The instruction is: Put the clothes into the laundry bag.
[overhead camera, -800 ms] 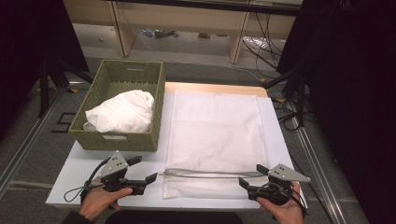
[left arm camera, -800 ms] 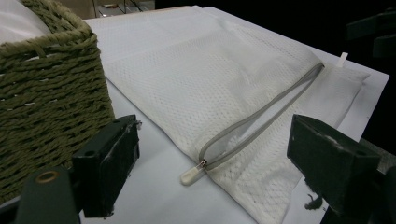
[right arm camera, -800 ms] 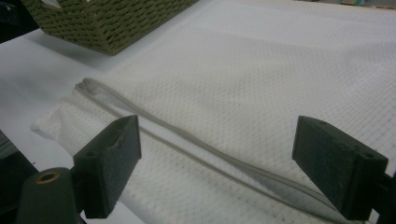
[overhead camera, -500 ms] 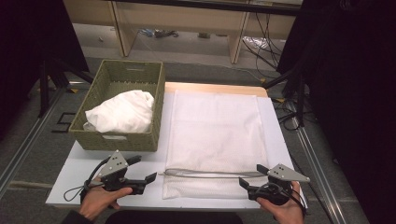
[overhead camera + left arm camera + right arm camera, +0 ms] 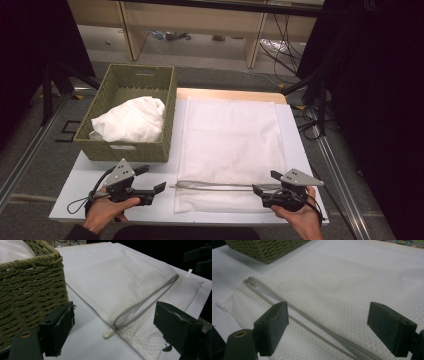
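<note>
The mesh laundry bag (image 5: 230, 150) lay flat at table centre, its zipper (image 5: 220, 186) at six o'clock. Left gripper (image 5: 150, 185) and right gripper (image 5: 264, 183) both stood wide, empty. The fabric judged light and limp; the zipper pull (image 5: 109, 333) offered the firmest hold.

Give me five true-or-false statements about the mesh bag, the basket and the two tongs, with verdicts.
1. The mesh bag lies flat on the table. True.
2. The woven basket is empty. False: a white cloth lies in it.
3. The left tongs grip the zipper pull. False: they are open beside it.
4. The right tongs are open. True.
5. The bag's zipper runs along its far edge. False: it runs near the near edge.
</note>
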Tool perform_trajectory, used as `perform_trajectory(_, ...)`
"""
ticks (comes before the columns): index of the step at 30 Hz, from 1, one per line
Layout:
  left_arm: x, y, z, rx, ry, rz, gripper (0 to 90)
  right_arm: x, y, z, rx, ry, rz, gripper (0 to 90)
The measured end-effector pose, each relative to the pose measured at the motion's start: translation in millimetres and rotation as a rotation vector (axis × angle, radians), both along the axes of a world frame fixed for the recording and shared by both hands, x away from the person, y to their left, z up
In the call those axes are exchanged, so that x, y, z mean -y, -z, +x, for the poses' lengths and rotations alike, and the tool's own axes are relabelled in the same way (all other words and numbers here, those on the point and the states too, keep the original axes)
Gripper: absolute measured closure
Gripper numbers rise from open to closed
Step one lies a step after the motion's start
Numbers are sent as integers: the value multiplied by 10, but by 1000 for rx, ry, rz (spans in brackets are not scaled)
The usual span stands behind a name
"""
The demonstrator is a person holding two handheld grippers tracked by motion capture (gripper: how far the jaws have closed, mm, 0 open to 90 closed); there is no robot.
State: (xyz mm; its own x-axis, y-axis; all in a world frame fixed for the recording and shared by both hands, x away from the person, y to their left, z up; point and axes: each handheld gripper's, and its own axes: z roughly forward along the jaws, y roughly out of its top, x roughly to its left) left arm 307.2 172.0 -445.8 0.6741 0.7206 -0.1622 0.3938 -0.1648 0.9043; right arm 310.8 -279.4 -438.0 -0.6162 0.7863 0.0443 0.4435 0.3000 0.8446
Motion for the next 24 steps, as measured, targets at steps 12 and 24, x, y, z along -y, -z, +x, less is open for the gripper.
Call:
perform_trajectory(12, -13, 20, 17, -15, 18, 21, 166, -243, 152, 468, -50, -149, -150, 280)
perform_trajectory(24, 14, 34, 15, -13, 41, 56, 167, -530, 379, 670, -126, -254, -268, 286)
